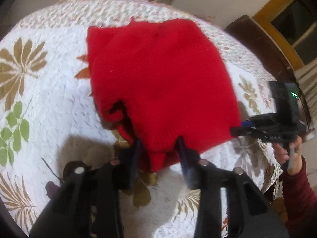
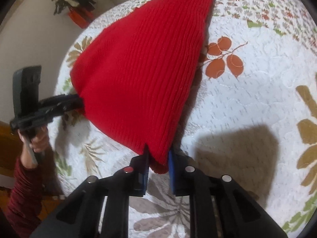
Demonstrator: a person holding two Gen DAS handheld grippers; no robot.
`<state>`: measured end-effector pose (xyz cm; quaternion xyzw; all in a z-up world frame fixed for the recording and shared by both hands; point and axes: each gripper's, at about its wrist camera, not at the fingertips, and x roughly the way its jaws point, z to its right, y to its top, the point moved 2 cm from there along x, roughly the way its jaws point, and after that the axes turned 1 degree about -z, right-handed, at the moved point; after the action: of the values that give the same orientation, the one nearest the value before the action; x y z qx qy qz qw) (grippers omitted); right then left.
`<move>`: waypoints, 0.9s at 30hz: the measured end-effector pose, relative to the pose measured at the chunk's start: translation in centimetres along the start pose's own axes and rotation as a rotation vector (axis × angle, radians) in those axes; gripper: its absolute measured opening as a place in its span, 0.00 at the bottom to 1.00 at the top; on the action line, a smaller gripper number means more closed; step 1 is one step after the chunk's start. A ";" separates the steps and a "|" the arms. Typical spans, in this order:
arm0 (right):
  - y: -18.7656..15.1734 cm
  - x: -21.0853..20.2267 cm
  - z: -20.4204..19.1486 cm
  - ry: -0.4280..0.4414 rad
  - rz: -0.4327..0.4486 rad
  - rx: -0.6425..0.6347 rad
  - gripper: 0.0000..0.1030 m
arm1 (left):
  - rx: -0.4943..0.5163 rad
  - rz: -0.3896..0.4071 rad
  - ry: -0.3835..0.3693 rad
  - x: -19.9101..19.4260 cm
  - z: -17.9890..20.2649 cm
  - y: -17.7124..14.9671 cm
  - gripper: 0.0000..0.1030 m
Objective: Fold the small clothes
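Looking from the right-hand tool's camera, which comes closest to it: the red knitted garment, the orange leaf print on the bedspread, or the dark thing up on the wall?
1. Red knitted garment, a corner between the right gripper jaws.
2. Orange leaf print, on the quilt to its right.
3. Dark wall ornament, far upper left, beyond the bed.

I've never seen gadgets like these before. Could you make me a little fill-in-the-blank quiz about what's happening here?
1. The knitted garment held by both grippers is ____ in colour.
2. The left gripper and the right gripper each pinch the garment's near ____.
3. The garment hangs over a quilted bedspread printed with ____.
4. The person's sleeve is dark ____.

Missing words: red; edge; leaves; red
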<state>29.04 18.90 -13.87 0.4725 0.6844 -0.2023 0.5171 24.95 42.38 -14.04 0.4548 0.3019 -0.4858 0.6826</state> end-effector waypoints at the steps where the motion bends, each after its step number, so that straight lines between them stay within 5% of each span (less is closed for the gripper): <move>1: -0.2 0.2 0.0 -0.016 -0.007 -0.007 0.16 | -0.018 0.001 -0.009 0.5 -0.4 -0.2 0.29; 6: 0.1 0.3 -0.5 -0.041 -0.012 -0.047 0.22 | -0.005 0.023 -0.036 -1.0 0.1 -0.5 0.31; 9: 0.5 -1.3 0.0 -0.028 0.020 -0.042 0.45 | 0.041 0.057 -0.037 -3.9 0.6 -0.3 0.55; 10: 0.8 -1.8 0.0 -0.032 0.036 -0.044 0.45 | 0.039 0.091 -0.048 -5.4 0.3 0.1 0.62; 13: 2.2 -3.6 0.9 -0.022 0.081 -0.013 0.45 | 0.009 0.160 -0.010 -7.9 -1.0 1.8 0.63; 17: 4.9 -4.7 2.0 -0.008 0.123 0.049 0.50 | -0.077 0.129 0.029 -6.4 -3.1 5.7 0.62; 24: 7.0 -3.3 2.3 -0.022 0.111 0.056 0.50 | -0.179 0.124 -0.048 -2.6 -4.2 9.0 0.53; 27: 7.2 -2.5 2.2 -0.013 0.110 0.058 0.50 | -0.214 0.104 -0.035 -0.8 -4.6 9.5 0.13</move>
<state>36.34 19.54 -10.98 0.5227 0.6479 -0.1966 0.5180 33.73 47.95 -12.07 0.3860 0.3160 -0.4225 0.7567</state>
